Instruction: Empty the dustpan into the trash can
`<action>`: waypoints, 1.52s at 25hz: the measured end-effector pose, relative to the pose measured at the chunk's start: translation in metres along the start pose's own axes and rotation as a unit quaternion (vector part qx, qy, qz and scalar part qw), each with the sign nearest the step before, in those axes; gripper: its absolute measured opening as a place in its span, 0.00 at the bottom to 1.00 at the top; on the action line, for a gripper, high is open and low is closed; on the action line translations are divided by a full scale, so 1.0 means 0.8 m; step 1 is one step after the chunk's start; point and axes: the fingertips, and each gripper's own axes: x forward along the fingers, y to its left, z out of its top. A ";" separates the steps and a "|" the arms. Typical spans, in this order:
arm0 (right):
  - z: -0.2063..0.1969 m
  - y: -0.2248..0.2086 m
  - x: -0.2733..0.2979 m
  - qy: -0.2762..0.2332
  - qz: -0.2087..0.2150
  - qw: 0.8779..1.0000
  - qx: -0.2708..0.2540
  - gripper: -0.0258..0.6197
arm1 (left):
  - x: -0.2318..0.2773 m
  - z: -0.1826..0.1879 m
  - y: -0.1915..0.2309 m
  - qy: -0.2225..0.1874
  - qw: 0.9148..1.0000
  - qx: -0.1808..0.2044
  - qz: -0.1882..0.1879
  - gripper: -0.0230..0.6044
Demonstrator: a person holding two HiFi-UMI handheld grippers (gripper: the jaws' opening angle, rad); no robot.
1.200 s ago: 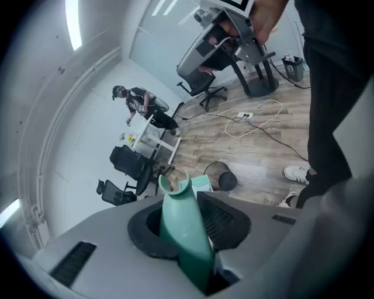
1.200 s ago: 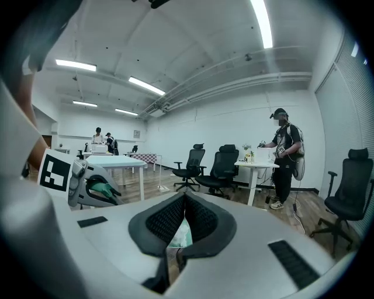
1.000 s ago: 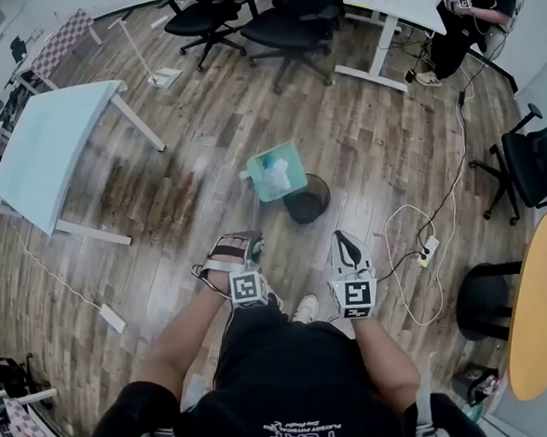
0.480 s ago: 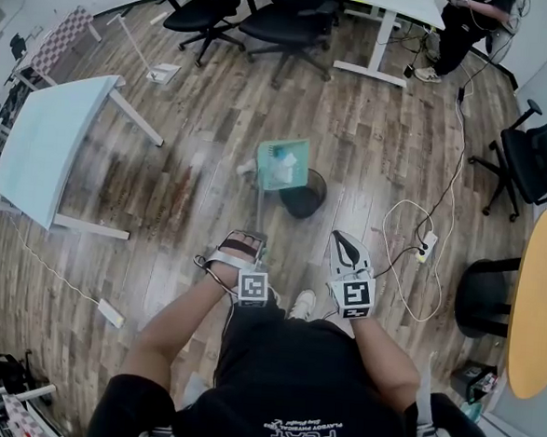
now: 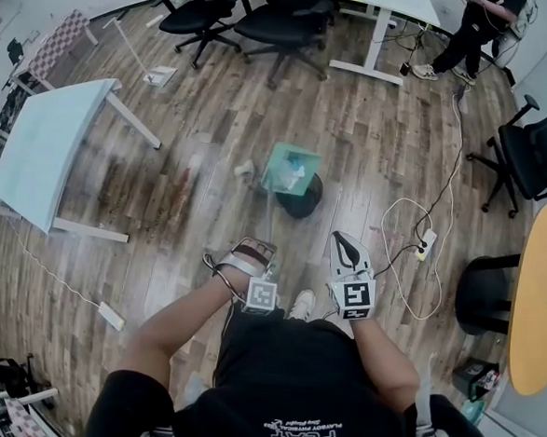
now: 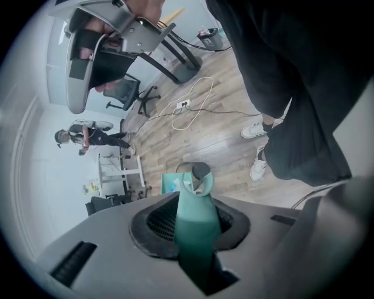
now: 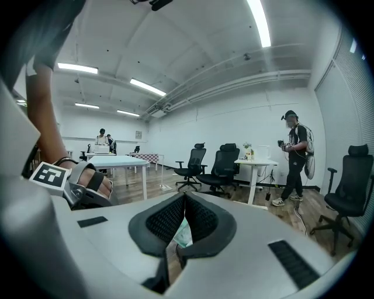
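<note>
I look steeply down at a wood floor (image 5: pixel 190 207), with a black trash can (image 5: pixel 304 202) standing just ahead of my feet. Every place below is given from that can.

My left tongs (image 6: pixel 196 213) are on the near side of the can and point down toward it. They are clamped on the teal handle (image 6: pixel 196 201) of a dustpan (image 5: pixel 286 167). The left gripper view shows the handle running up between the two dark pads and ending in a loop. The dustpan itself hangs at the far end of the handle, above the can's far left rim. It overlaps the rim in the head view, and its open side faces up toward me. White paper scraps (image 5: pixel 295 171) lie inside the pan. A small pale scrap (image 5: pixel 244 169) lies on the floor just left of the can.

My right tongs (image 7: pixel 184 216) are near the can too, on its near right side, and point almost level. Their pads are pressed together with nothing between them.

A white desk (image 5: pixel 50 146) stands well to the left of the can. A white cable with a power strip (image 5: pixel 428 244) lies on the floor to the can's right. Black office chairs (image 5: pixel 269 21) stand beyond the can, and another person (image 5: pixel 473 35) stands beyond it to the right.
</note>
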 end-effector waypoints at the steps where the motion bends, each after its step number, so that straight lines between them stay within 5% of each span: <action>1: -0.001 -0.001 -0.001 0.000 -0.002 1.000 0.001 0.08 | 0.002 0.003 -0.005 -0.001 1.000 0.001 -0.005 0.19; 7: -0.004 -0.004 -0.002 0.004 -0.005 1.000 0.006 0.08 | -0.004 0.006 -0.005 -0.005 1.000 0.013 -0.002 0.19; 12: -0.013 -0.001 -0.004 0.007 -0.001 1.000 0.012 0.08 | -0.009 0.021 -0.037 -0.009 0.992 0.126 -0.020 0.19; 22: -0.022 0.004 -0.001 0.010 0.007 1.000 0.017 0.08 | -0.004 0.023 -0.084 -0.010 0.965 0.258 -0.033 0.20; 38: -0.027 0.003 0.001 0.008 0.007 1.000 0.018 0.08 | -0.013 0.014 -0.077 -0.004 0.965 0.261 -0.042 0.21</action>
